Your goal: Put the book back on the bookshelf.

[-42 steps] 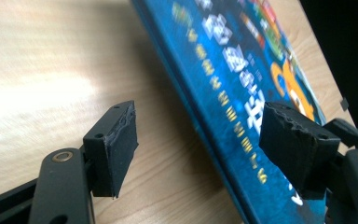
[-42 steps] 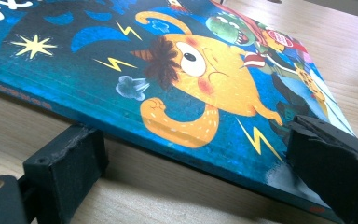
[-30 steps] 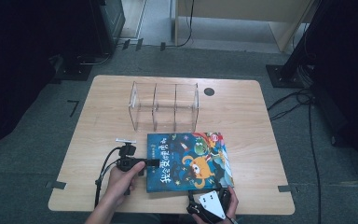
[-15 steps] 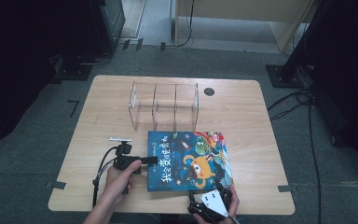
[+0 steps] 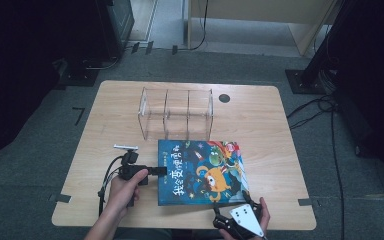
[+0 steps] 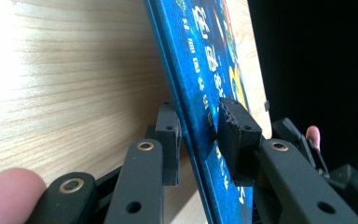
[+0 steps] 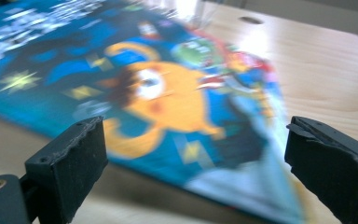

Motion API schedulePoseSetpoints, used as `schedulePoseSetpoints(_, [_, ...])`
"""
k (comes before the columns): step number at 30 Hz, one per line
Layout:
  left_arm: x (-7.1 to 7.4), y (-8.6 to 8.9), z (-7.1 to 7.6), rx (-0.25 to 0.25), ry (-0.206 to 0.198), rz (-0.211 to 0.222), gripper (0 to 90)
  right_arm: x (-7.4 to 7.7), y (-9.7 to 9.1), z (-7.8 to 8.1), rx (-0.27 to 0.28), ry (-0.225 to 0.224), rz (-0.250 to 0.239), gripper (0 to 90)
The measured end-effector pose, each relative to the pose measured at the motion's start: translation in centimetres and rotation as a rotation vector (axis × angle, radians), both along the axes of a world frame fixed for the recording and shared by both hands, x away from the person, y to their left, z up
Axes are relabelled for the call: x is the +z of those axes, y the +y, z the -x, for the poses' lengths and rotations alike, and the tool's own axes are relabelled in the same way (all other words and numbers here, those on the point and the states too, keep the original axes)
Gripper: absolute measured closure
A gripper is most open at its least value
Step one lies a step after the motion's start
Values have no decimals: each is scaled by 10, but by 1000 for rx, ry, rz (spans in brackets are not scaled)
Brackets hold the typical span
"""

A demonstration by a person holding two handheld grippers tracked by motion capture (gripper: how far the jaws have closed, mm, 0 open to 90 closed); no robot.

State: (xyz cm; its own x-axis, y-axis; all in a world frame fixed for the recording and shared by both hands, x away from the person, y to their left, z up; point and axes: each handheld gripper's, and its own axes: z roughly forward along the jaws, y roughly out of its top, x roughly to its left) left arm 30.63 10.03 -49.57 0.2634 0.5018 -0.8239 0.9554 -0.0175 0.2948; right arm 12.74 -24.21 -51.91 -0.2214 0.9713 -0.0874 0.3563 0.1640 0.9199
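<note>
A: Left gripper [image 5: 156,171] was on the picture book's [image 5: 202,172] left edge, coming in level from the side. Jaws had just been closing, cover between them. In the left gripper view one pad [image 6: 169,135] sat under the edge, the other [image 6: 235,135] on top of the cover, both looked to be touching

B: Firm clamp or just contact?

A: Looked like contact more than a squeeze, hard to say how tight. Book lay flat on the table [image 5: 115,120], near side, its far edge just in front of the clear acrylic rack [image 5: 176,113]

B: Right one?

A: Right gripper [image 7: 196,154] hovered at the book's near right corner, jaws wide apart, holding nothing. Corner was ahead of the pads, not between them

B: So the step was lifting it for the rack?

A: My guess. To do it well I'd have seated the left pads deeper past the edge before lifting, a shallow bite on a wide hardcover would let it droop or twist. Then bring the right jaws onto the near edge to share the weight, and tip it upright before aiming at a slot
</note>
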Motion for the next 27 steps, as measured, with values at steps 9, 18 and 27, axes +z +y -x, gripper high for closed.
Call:
schedulePoseSetpoints(9, [14,9,-4,-9,8,6,743,14,-60,-18,-200,28,-63,68])
schedulePoseSetpoints(18, [34,25,-6,4,0,-23,755,8,-99,-47,-244,175,-49,68])
schedulePoseSetpoints(27, [59,40,-10,12,-4,-40,776,0,-124,-71,-245,285,-45,68])
